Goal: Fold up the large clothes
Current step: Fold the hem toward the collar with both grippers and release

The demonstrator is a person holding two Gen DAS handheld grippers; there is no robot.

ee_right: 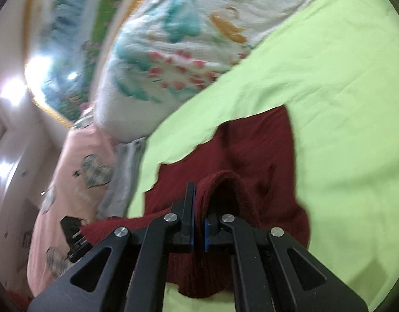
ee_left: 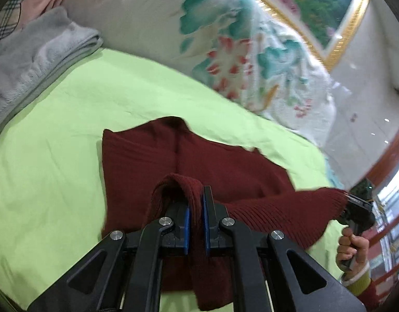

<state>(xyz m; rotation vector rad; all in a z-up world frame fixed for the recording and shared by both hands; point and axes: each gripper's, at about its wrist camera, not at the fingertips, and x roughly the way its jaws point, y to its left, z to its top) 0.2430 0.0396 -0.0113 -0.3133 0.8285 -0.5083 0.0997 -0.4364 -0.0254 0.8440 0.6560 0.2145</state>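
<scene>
Presently, my left gripper (ee_left: 195,208) has its jaws closed narrow on a doubled fold of the dark red knit sweater (ee_left: 199,161), the ribbed cloth looping up over the blue pads (ee_left: 187,221). The garment lies on the green bed sheet (ee_left: 69,109), its far part flat, its near edge lifted off the sheet between my two grips. A folded grey blanket (ee_left: 35,59) sits at the left of the bed, well apart, and a floral quilt (ee_left: 225,52) is heaped beyond.

My right gripper (ee_right: 199,221) likewise has its jaws pinched nearly together on a bunch of the same ribbed hem, which humps up over one finger. In the left view my right hand (ee_left: 352,244) shows at the far end of the raised edge.

Assessment: the knit is soft, limp and stretchy, moderately weighty for cloth and not fragile. It sags between grips rather than holding a line. Its ribbed surface should resist slipping. Best hold, in my judgement, is at the hem corners, through both layers, keeping the edge taut so the fold lands square.
</scene>
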